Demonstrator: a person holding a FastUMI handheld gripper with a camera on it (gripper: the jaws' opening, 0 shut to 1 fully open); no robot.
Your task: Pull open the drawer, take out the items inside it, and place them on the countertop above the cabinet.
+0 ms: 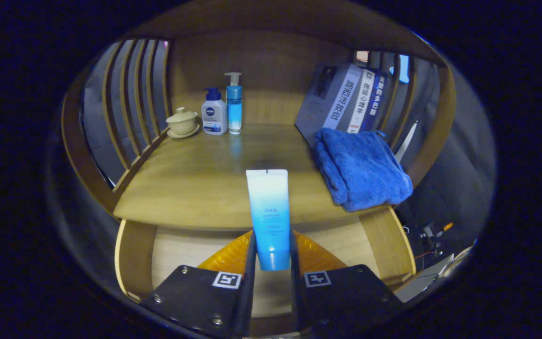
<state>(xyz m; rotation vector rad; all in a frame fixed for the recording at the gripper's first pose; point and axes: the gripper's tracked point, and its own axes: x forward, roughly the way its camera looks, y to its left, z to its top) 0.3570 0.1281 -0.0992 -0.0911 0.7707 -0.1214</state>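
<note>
A blue-and-white tube (268, 213) stands upright between my two fingers, cap end down, and both fingers press on its lower part. My gripper (271, 252) is shut on the tube and holds it above the open wooden drawer (188, 252). The tube's upper half reaches over the front edge of the wooden countertop (195, 179) beyond the fingers. The part of the drawer's bottom that I see is bare light wood; the rest is hidden behind my fingers.
At the back left of the countertop stand a cream lidded cup on a saucer (182, 122), a white pump bottle (214, 113) and a blue pump bottle (234, 104). Leaning books (346, 101) and a folded blue towel (360, 169) take the right side. Slatted wooden rails (132, 103) fence both sides.
</note>
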